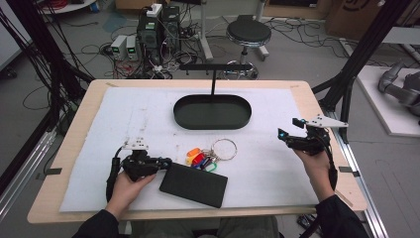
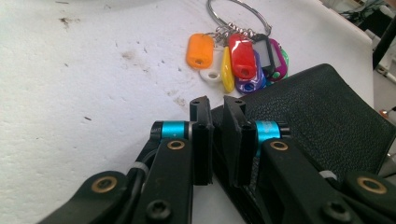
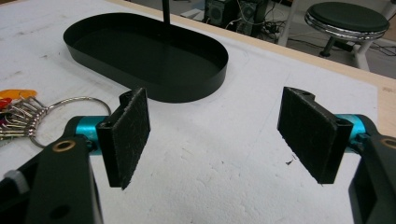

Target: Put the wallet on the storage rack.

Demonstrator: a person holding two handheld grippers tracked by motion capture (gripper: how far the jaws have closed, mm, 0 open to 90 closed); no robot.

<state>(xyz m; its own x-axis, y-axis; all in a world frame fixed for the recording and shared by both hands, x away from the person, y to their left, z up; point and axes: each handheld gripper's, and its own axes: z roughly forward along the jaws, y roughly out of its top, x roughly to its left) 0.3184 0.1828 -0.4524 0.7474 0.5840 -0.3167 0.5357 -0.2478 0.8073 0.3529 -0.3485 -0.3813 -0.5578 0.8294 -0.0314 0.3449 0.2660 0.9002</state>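
Currently left tool (image 2: 214,140) jaws sit clamped on the wallet (image 2: 327,121) edge, lower centre; lift level. Right tool (image 3: 219,135) jaws apart.

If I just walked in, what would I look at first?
Probably the bunch of colourful key tags on a big metal ring, lying in the middle of the white mat. Right beside it, the left gripper has its jaws nearly closed at the edge of a black wallet. Farther back sits a black oval tray, and the right gripper hangs wide open off to the side.
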